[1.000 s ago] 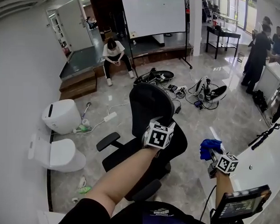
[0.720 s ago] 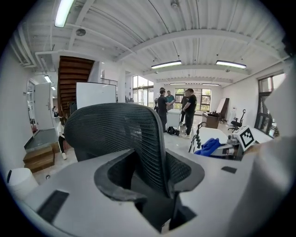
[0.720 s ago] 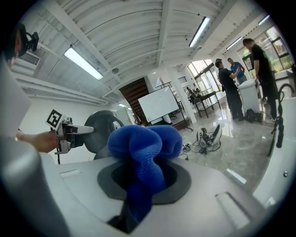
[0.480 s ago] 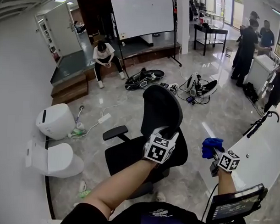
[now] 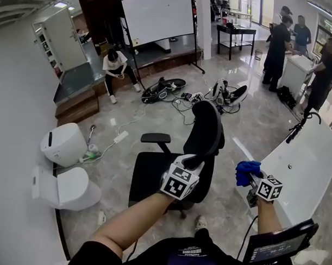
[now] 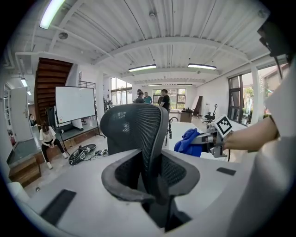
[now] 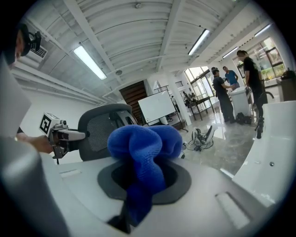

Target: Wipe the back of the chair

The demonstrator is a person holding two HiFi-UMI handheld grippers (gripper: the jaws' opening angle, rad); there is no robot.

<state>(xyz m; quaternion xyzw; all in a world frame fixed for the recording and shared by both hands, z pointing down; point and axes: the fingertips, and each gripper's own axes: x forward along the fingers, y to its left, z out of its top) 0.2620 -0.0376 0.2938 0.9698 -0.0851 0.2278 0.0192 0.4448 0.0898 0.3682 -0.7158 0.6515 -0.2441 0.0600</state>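
Left gripper [image 6: 155, 183]: jaws just been closing, now clamped on side edge of chair back [image 6: 134, 129]. Black mesh back rises upright straight ahead of jaws.
Right gripper [image 7: 138, 190]: jaws clamped on blue cloth [image 7: 143, 143]. Cloth bunched up in front of jaws, off to right of left jaws, apart from chair back.
Chair seat [image 5: 153, 172] and armrest [image 5: 156, 138] lie left of left jaws.
Beyond both jaws: cable tangle [image 5: 211, 95] on grey floor [image 5: 253, 132], then whiteboard [image 5: 157, 16]; seated person [image 5: 116, 68] far left.
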